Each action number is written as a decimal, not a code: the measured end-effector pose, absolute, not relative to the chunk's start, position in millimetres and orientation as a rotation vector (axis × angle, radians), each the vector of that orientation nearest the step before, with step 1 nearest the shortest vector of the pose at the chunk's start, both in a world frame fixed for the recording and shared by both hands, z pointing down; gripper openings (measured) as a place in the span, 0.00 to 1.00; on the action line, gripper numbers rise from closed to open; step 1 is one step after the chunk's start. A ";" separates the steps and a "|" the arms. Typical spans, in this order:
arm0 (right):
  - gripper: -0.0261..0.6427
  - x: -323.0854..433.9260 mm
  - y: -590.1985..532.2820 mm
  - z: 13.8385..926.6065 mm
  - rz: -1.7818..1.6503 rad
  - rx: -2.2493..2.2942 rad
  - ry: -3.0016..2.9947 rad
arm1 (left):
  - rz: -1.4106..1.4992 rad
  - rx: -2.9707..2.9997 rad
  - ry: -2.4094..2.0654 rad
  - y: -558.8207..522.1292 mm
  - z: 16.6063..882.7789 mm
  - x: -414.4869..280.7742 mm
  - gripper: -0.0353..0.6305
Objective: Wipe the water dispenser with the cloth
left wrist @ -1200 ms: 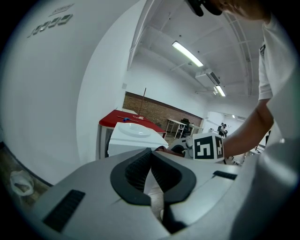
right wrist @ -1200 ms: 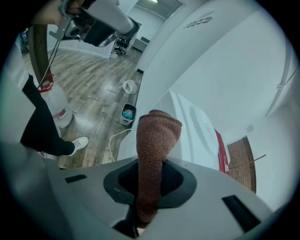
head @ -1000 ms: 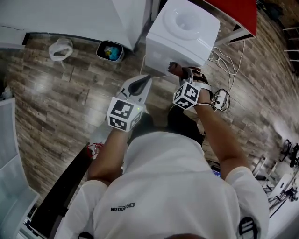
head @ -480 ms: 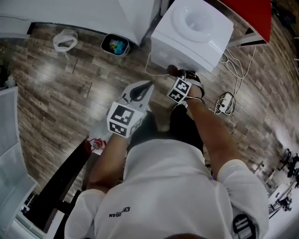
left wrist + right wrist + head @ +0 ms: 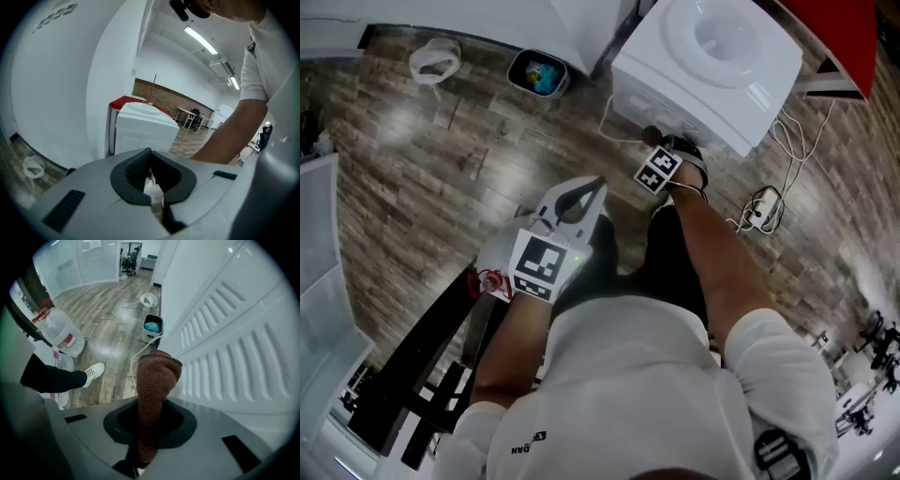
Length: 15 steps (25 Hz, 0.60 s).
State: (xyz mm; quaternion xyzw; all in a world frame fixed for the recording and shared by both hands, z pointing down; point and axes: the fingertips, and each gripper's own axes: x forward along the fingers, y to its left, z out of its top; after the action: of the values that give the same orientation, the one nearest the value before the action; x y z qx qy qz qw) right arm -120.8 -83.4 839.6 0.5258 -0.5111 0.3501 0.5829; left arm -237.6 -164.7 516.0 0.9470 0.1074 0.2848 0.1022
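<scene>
Clamping one cloth (image 5: 155, 390), right tool (image 5: 149, 414) sits beside one water dispenser (image 5: 234, 352); left tool (image 5: 151, 165) closed, empty.

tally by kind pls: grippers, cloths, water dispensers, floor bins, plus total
grippers: 2, left gripper and right gripper
cloth: 1
water dispenser: 1
bin: 1
total: 5

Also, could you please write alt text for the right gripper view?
The right gripper holds a brown cloth upright in its jaws, next to the white ribbed panel of the dispenser. Beyond are a wood floor, a small bin and a white shoe.
</scene>
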 end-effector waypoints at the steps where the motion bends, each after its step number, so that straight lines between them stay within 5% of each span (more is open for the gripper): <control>1: 0.12 -120.4 -83.5 846.5 0.826 1.225 -1.191 | 0.853 2.793 0.309 -165.0 519.4 -239.3 0.04; 15: 0.12 -125.8 -85.9 879.7 0.863 1.207 -1.202 | 0.891 2.793 0.223 -182.8 530.3 -252.7 0.04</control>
State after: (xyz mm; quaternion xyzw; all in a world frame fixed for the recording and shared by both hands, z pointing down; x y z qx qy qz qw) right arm -125.8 -85.9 879.7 0.5159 -0.5138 0.3688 0.5778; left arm -252.7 -182.8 530.3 0.9451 0.0754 0.3016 0.1005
